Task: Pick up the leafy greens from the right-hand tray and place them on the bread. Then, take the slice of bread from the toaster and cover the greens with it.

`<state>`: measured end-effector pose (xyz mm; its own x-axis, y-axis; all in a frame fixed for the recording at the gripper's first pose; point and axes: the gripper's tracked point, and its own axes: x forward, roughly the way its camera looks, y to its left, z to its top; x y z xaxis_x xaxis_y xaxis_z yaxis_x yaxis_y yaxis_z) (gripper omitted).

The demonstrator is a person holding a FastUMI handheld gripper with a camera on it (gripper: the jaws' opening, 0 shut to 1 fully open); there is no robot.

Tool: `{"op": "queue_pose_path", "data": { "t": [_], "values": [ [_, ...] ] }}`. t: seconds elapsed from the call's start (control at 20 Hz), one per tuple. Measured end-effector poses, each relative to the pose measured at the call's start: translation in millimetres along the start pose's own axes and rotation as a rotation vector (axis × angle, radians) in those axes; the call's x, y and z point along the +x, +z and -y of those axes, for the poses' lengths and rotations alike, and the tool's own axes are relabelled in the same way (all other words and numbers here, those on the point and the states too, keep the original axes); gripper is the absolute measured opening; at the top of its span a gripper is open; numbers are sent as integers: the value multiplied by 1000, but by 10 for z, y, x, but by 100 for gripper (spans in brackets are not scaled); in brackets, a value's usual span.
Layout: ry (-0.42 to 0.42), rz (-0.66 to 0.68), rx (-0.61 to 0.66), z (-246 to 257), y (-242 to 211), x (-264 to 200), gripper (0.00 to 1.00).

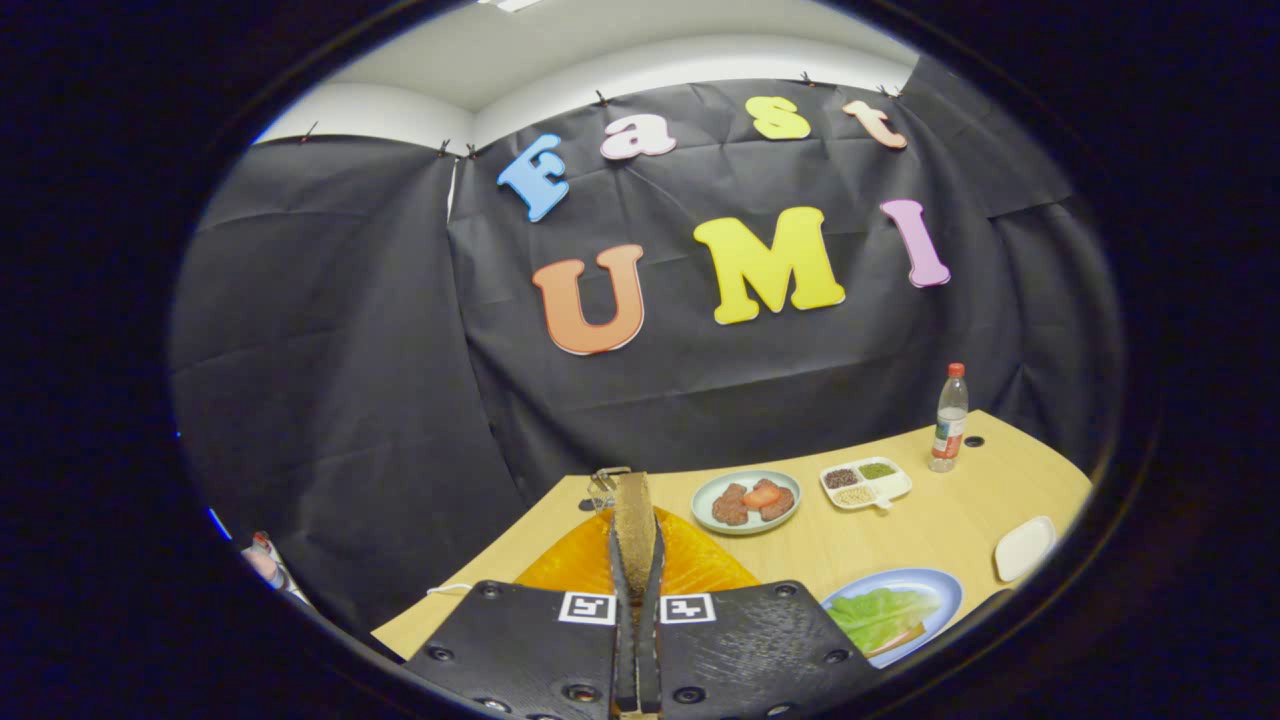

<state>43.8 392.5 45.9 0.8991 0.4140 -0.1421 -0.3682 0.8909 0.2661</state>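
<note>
Jaws pinching bread slice (634,515) edge-on, above orange toaster (690,565), table (900,530) edge beyond

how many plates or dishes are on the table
4. Grey-green plate with meat and tomato beyond the fingers; divided dish of seeds beside it; small white dish nearer; blue plate holding greens on bread. The gripper, shut on the bread slice, may hide others.

Brown toasted bread slice (634,520) seen edge-on between gripper (636,560) fingers; orange toaster (700,565) partly hidden; tan bread (900,642) under green lettuce leaf (880,615) barely visible, perhaps.
</note>
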Motion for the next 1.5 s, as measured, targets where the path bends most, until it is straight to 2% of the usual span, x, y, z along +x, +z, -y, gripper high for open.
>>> {"op": "queue_pose_path", "data": {
  "t": [0.15,0.5,0.7,1.0,1.5],
  "values": [
    [-11,27,-31,167,42,-202,2],
    [-108,61,-2,888,-64,-480,2],
    [-177,32,10,1263,-322,-461,1],
    [-235,-46,85,1665,-805,-283,1],
    [-242,-127,266,2094,-1374,-112,1]
  ]
}}
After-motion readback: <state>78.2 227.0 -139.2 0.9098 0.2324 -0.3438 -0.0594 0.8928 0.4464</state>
